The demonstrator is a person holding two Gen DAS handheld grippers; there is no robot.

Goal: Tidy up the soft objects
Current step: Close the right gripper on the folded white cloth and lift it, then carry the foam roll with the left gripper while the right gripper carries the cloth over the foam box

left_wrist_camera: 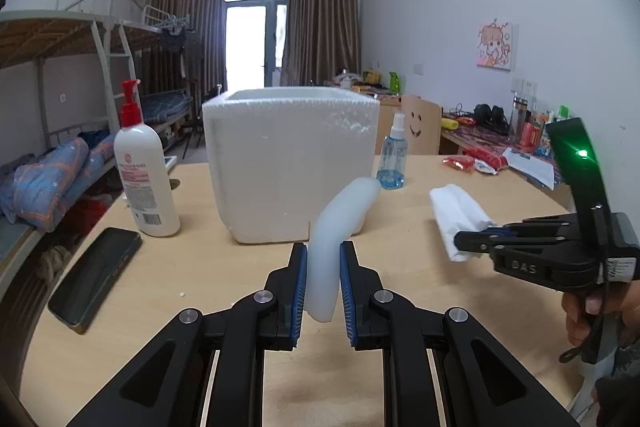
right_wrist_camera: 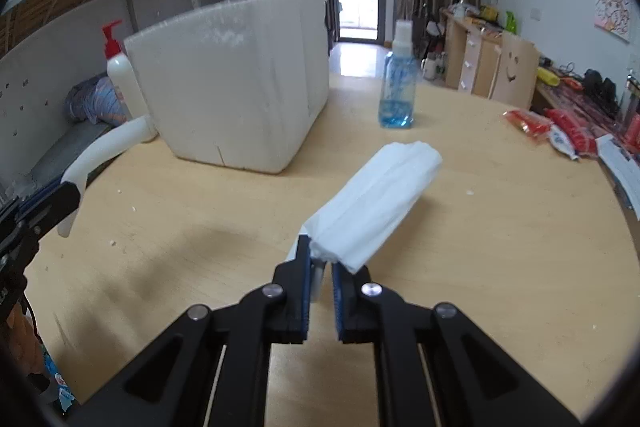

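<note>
The left tongs [left_wrist_camera: 323, 277] are closed on a bent white foam strip [left_wrist_camera: 340, 219], lifted before the foam box [left_wrist_camera: 292, 163]. It looks light and springy, best pinched near its end. The right tongs [right_wrist_camera: 320, 273] grip one end of a folded white cloth [right_wrist_camera: 376, 199], limp and light, sagging above the table [right_wrist_camera: 500, 267].
</note>
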